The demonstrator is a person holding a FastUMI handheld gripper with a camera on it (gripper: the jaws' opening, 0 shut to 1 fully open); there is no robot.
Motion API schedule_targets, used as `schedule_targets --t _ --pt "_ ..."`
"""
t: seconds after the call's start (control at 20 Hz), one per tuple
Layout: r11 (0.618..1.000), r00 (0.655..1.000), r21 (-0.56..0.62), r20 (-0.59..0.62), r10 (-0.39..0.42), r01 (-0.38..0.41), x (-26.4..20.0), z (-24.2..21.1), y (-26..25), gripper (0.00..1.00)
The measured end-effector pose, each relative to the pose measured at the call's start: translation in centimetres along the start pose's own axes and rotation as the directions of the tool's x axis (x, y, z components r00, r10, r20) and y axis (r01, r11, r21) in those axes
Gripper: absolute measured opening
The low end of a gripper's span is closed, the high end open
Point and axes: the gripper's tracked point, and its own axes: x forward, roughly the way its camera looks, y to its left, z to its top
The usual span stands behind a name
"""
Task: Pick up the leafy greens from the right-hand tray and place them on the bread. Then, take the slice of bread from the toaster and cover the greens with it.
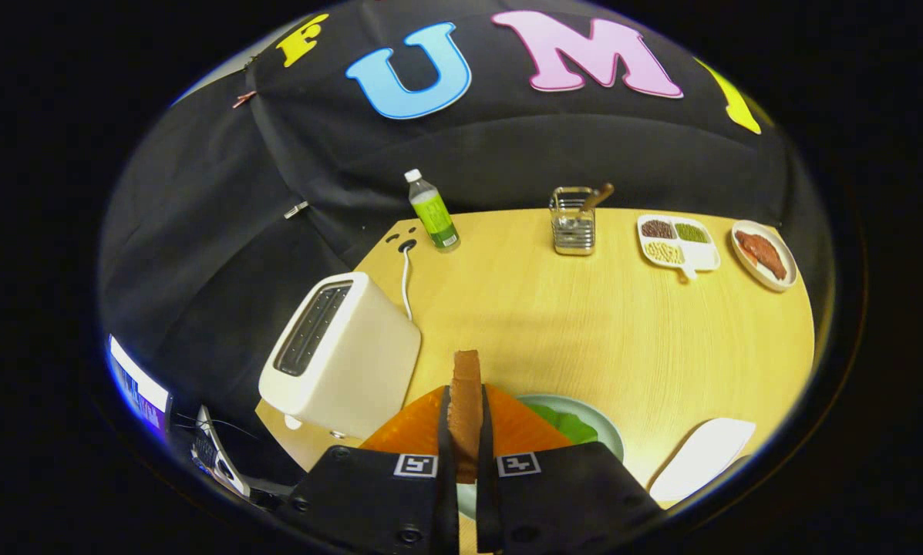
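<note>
Your gripper (466,432) pinches the bread slice (466,401) upright between both fingers, above the plate (611,439) holding the greens (573,424), right of the toaster (341,354).

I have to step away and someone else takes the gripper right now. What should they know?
Gripper: shut on the slice of bread, held on edge between both fingers.
Toaster: beside the fingers, slot looks empty.
Leafy greens: already on the round plate just ahead of the gripper, beside an empty white tray.
Done: greens placed, slice pulled.
Left: lay the slice over the greens, release.
</note>
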Motion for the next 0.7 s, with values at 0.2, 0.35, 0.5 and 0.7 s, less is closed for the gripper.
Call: schedule_targets --t 0.2,0.35,0.5,0.7 --pt "0.999 0.999 0.052 -0.045 0.000 0.002 0.8 -3.1 -2.3 0.13" --pt "0.997 0.998 0.069 -0.050 -0.029 0.032 0.8 -4.6 -4.1 0.16" --pt "0.994 0.993 0.025 -0.064 -0.104 0.106 0.8 -6.2 -6.5 0.27" --pt "0.971 0.972 -0.095 -0.067 -0.224 0.218 0.0 -7.7 -10.2 0.64"
